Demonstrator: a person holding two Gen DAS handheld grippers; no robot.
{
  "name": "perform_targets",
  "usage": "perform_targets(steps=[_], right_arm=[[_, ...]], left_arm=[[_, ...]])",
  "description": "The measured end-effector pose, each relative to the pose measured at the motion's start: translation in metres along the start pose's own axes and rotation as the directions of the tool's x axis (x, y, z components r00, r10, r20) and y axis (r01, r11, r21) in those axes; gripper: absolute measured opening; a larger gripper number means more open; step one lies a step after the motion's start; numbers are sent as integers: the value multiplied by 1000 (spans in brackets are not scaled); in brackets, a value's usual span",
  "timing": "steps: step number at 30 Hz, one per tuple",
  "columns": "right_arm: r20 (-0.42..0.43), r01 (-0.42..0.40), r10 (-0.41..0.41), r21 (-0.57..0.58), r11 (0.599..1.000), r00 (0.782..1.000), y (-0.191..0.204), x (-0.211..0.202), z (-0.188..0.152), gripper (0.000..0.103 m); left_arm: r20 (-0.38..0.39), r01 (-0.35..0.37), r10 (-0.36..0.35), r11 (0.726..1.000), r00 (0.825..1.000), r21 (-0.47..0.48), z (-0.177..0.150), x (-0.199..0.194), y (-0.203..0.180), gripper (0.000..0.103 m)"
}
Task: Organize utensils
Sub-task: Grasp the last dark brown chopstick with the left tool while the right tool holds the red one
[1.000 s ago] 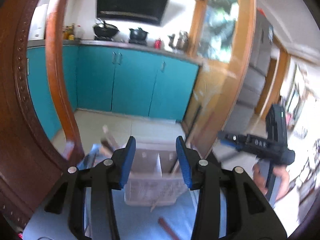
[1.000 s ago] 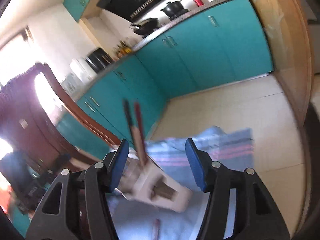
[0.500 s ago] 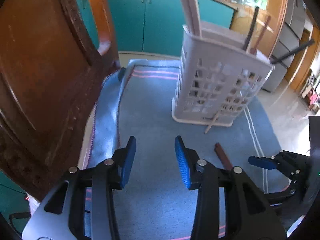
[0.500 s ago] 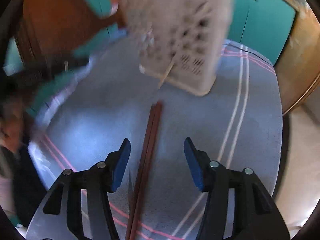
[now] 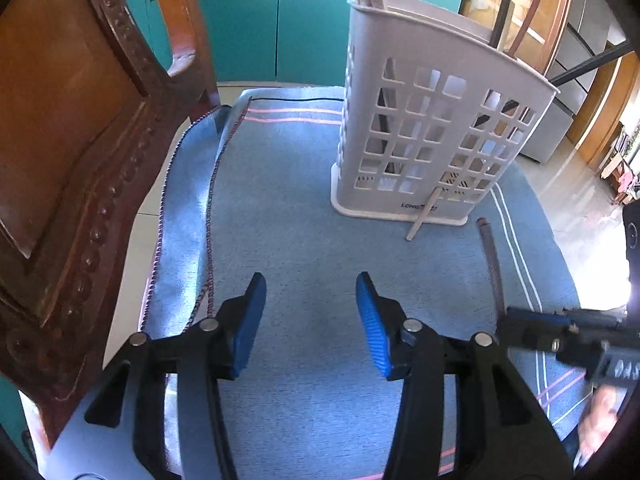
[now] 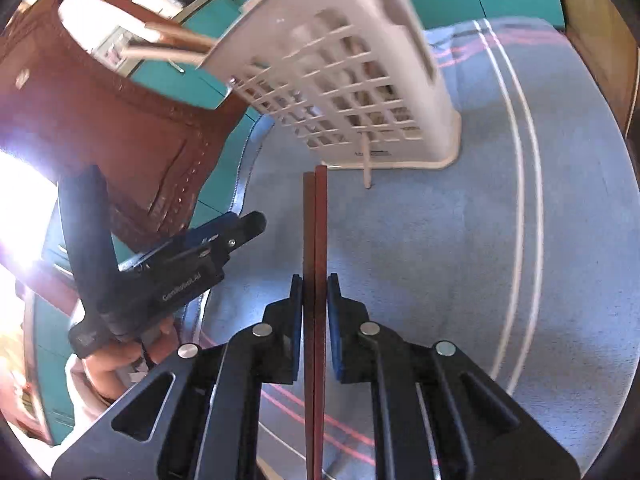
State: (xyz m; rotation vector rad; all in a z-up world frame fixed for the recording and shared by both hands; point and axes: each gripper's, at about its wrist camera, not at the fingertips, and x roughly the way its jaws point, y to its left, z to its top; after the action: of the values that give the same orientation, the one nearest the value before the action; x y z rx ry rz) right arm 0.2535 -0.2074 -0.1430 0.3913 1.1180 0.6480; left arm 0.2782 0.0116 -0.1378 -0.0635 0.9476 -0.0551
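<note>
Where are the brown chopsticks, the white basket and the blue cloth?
brown chopsticks (image 6: 315,240), right wrist view, middle of the pair ahead of the claw.
white basket (image 5: 432,136), left wrist view, its latticed front wall.
blue cloth (image 5: 296,248), left wrist view, bare patch.

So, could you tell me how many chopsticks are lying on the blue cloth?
2: a dark brown pair side by side between the right gripper's closing pads. Others stand in the holder.

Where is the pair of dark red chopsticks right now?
On the blue cloth, between the pads of the closing right gripper; the chopsticks point toward the white utensil basket.
</note>
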Motion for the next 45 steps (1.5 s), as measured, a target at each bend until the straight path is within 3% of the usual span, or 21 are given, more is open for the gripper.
perform_targets(steps=[4, 8, 11, 14, 15, 17, 22, 27, 30, 31, 34, 36, 40, 41, 42, 43, 45], right_arm=[[33, 156, -156, -10, 988, 987, -12, 0, 8, 14], [59, 210, -207, -40, 977, 977, -12, 1, 9, 15], [102, 288, -279, -76, 955, 955, -4, 0, 6, 20], [88, 312, -303, -106, 944, 949, 8, 20, 8, 20], [82, 339, -331, -115, 934, 940, 8, 25, 8, 20], [89, 446, -437, -144, 883, 895, 7, 31, 3, 21], [61, 464, -460, -150, 873, 886, 9, 36, 10, 20], [13, 409, -411, -112, 906, 912, -10, 22, 19, 13], [16, 452, -453, -105, 886, 892, -21, 11, 24, 13], [12, 443, -444, -99, 891, 896, -26, 8, 26, 13], [19, 433, -433, -32, 901, 901, -35, -2, 28, 19], [32, 439, -439, 10, 898, 898, -41, -7, 31, 32], [47, 459, -460, 24, 888, 887, -44, -4, 34, 33], [50, 464, -464, 20, 886, 884, -45, -8, 32, 33], [56, 471, -471, 12, 882, 880, -45, -10, 31, 33], [59, 481, -481, 1, 877, 875, -46, -10, 30, 33], [65, 500, -498, -20, 866, 865, -44, -10, 29, 33]], left_arm=[[-9, 3, -3, 1000, 1000, 3, 1, 7, -4, 49], [-10, 5, -5, 1000, 1000, 4, 1, 5, -6, 51], [-17, 5, -4, 1000, 1000, 10, 0, 7, -10, 53], [-31, 11, -11, 1000, 999, 14, -1, 11, -13, 55], [-35, 15, -15, 1000, 999, 17, -2, 12, -15, 55], [-36, 19, -18, 1000, 999, 24, -2, 12, -18, 55], [-40, 42, -41, 999, 998, 27, -3, 14, -23, 57], [-57, 77, -74, 996, 996, 49, -7, 16, -37, 58], [-67, 119, -115, 990, 991, 73, -10, 16, -52, 60], [-75, 145, -139, 986, 987, 81, -11, 17, -58, 61], [-90, 187, -178, 977, 980, 103, -12, 19, -75, 62], [-100, 192, -180, 973, 979, 126, -13, 23, -90, 63], [-110, 128, -110, 976, 988, 175, -16, 38, -112, 63], [-108, 105, -85, 976, 991, 192, -16, 40, -116, 60], [-92, 77, -59, 976, 994, 204, -16, 40, -119, 49], [-94, 80, -63, 977, 994, 198, -15, 40, -120, 43], [-108, 83, -62, 975, 992, 208, -15, 39, -119, 21]])
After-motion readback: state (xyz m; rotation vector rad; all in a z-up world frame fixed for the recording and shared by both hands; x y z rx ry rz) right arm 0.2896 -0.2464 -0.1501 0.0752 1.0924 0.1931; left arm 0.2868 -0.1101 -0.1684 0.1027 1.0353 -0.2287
